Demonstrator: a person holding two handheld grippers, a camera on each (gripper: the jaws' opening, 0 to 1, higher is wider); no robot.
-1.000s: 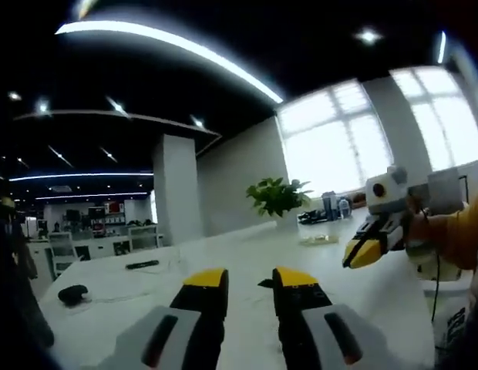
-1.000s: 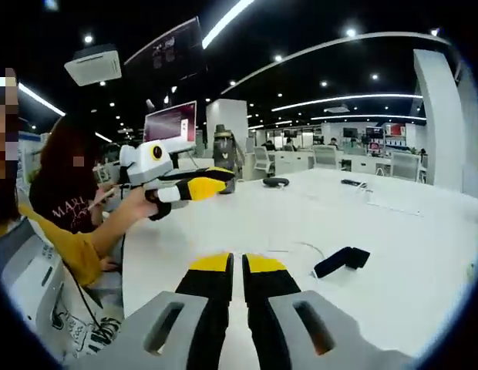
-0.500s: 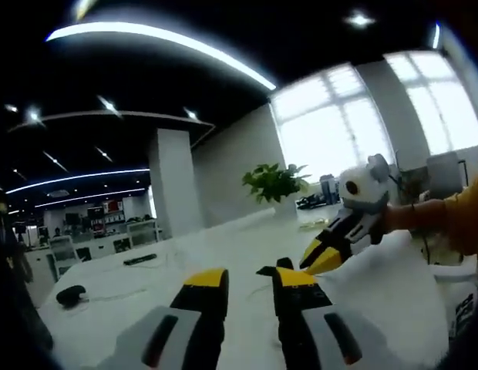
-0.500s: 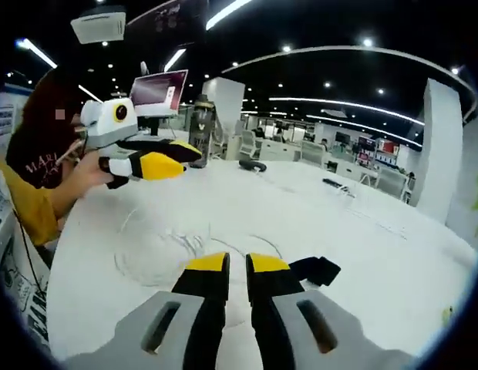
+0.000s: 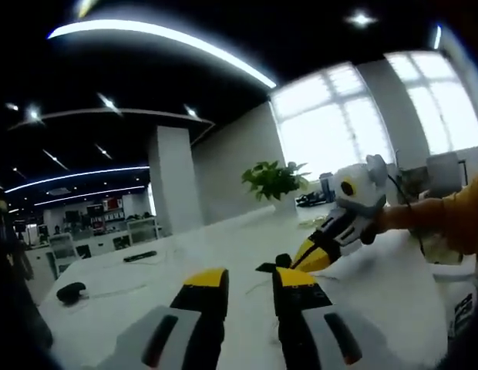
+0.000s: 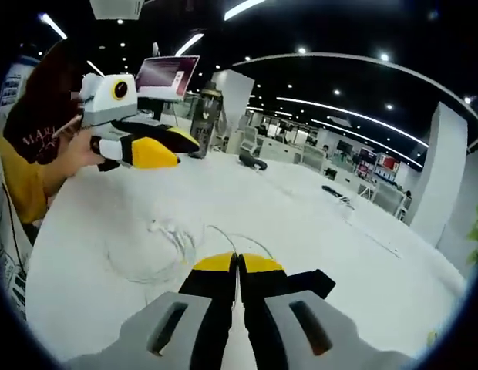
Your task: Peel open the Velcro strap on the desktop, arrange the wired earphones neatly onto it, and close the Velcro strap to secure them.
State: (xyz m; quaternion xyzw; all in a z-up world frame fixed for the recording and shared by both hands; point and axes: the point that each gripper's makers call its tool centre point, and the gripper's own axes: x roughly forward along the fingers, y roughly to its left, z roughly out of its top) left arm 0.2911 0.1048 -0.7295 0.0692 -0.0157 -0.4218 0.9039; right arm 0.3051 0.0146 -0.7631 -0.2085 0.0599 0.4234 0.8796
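The black Velcro strap (image 6: 311,282) lies flat on the white desktop (image 6: 301,223), just right of my right gripper (image 6: 238,264), whose yellow-tipped jaws are pressed together. The white earphone cable (image 6: 166,240) sprawls in loose loops left of and ahead of those jaws. A hand holds my left gripper (image 6: 173,146) above the desk at the upper left. In the left gripper view, my left gripper (image 5: 250,279) stands open with nothing between its jaws. The right gripper (image 5: 310,256) comes in from the right, its tip low beside a corner of the strap (image 5: 271,265).
A monitor (image 6: 168,76) and a dark bottle (image 6: 203,119) stand at the desk's far left, with a black object (image 6: 252,161) beyond. A person in a yellow sleeve (image 6: 15,181) sits at the left edge. A potted plant (image 5: 274,182) stands at the far end.
The right gripper has dropped and moved in over the cable to the strap's edge, closing on the left gripper's jaws. The left gripper has stayed open and hardly shifted.
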